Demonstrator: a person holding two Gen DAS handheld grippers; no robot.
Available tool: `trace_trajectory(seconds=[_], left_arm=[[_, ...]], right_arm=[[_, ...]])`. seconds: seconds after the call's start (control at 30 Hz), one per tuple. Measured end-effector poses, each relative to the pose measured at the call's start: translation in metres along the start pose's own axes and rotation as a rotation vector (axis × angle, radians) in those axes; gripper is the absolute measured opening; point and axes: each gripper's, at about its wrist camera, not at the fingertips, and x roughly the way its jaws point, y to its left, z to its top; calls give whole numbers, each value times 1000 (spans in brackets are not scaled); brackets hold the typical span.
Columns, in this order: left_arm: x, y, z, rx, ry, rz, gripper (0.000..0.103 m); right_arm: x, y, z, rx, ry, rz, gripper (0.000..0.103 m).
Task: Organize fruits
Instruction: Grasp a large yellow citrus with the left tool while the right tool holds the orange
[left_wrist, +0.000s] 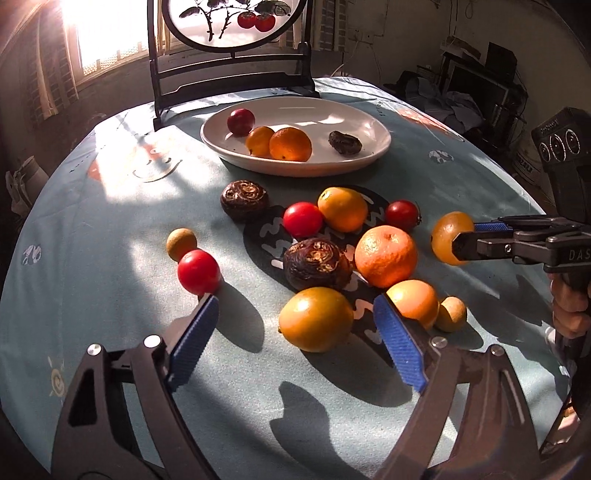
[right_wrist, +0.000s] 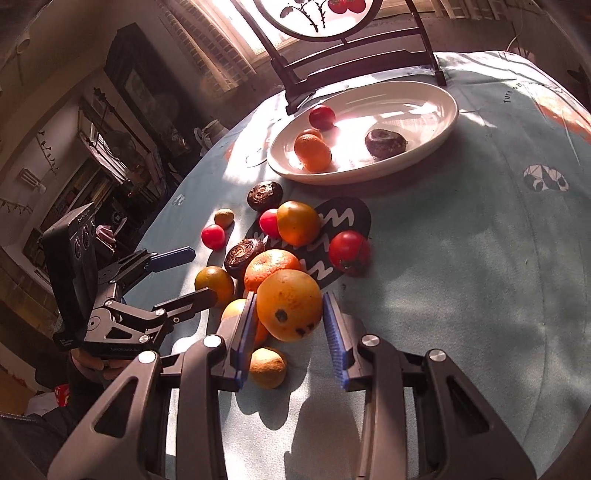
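1. Currently your right gripper (right_wrist: 290, 325) has its jaws closed to the width of a yellow-orange fruit (right_wrist: 289, 304); the left pad touches it, while the right pad may show a thin gap, so call the grip nearly seated. In the left wrist view the same fruit (left_wrist: 451, 238) sits at the right of the frame, pinched at the jaw tips.

2. Whether that fruit is lifted off the counter (right_wrist: 461, 277) or resting on it, you cannot tell from these views.

3. Your left gripper (left_wrist: 295, 314) has its jaws spread wide and holds nothing. It hangs low in the frame, with a large yellow fruit (left_wrist: 316, 319) lying between the pads and touching neither.

4. The white plate (left_wrist: 369, 122) stands in the upper centre of the left view, in front of the dark screen stand (left_wrist: 229, 79). It already holds a red fruit, two orange ones and a dark wrinkled one.

5. The loose pile (left_wrist: 332, 243) fills mid-frame: red, orange, yellow, brown and dark pieces, several touching.

6. Judged step: pick-up of one fruit by the right gripper, with most of the sorting undone.

7. Next move likely calls for a firm squeeze, a clean lift clear of the small brown fruit (right_wrist: 267, 367) just beneath, then a carry toward the plate at upper centre of the right view.

8. Risk: round fruit may roll out of flat pads.
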Motion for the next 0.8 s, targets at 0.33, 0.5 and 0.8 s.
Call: trace_trajectory(seconds=[0.33,0.5,0.8], left_arm=[[17,-6,-4,30,63,5,62],[19,-10,-5,52,67,14,55],[18,-14,-5,64,63,4,44]], right_arm=[[1,0,1,-1,-2,-13,36],[0,0,1,-8,-4,-15,36],[0,2,0,-22,-17,-26,36]])
